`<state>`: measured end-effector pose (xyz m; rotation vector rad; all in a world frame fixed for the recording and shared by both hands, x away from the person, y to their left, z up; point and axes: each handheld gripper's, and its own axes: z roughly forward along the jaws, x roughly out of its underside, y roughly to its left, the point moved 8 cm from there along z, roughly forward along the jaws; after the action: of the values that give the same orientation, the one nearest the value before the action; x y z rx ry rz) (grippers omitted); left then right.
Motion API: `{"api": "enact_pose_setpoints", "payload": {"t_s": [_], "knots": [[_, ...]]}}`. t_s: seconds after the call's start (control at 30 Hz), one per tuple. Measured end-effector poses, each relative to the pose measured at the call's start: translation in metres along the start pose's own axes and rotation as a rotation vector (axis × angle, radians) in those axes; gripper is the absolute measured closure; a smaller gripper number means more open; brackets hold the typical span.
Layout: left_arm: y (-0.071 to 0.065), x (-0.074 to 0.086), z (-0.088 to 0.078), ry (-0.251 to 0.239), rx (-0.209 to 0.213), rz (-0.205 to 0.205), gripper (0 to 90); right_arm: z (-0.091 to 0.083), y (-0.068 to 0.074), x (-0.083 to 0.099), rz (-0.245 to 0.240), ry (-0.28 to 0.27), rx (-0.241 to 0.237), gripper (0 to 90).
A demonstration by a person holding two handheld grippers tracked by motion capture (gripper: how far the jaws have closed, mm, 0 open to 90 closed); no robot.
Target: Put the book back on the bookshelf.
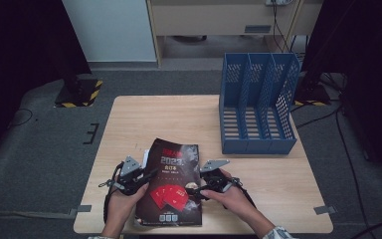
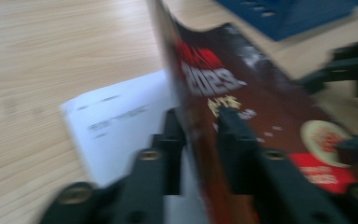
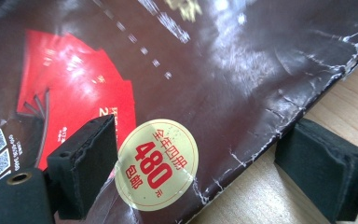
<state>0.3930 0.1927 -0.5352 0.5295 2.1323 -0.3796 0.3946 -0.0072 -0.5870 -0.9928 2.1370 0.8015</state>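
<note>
- The dark glossy magazine with red cards on its cover [image 1: 171,184] lies at the wooden table's [image 1: 273,189] six o'clock edge.
- Left gripper [image 2: 198,121]: jaws part-open astride the lifted cover edge, gripping nothing yet.
- Right gripper [image 3: 205,154]: jaws wide, straddling the magazine's edge; it should close squarely.

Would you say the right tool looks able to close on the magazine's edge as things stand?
Probably yes: the right tool already straddles the magazine at its worn right edge, jaws open, one pad over the cover, the other over the table. Nothing is in the way.
</note>
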Motion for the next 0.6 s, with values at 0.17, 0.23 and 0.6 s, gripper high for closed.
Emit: {"api": "enact_pose_setpoints", "payload": {"t_s": [0.17,0.23,0.6], "knots": [[0.019,0.011,0.002,0.049,-0.099,0.02,41.9,0.0,0.0,0.0,-0.002,-0.001,0.004,13.2],[0.019,0.013,0.003,0.066,-0.092,0.02,41.5,0.0,0.0,0.0,-0.005,-0.001,0.006,13.2],[0.017,0.039,0.023,0.225,-0.048,0.013,35.3,0.001,0.002,0.001,-0.042,0.014,0.039,13.4]]}}
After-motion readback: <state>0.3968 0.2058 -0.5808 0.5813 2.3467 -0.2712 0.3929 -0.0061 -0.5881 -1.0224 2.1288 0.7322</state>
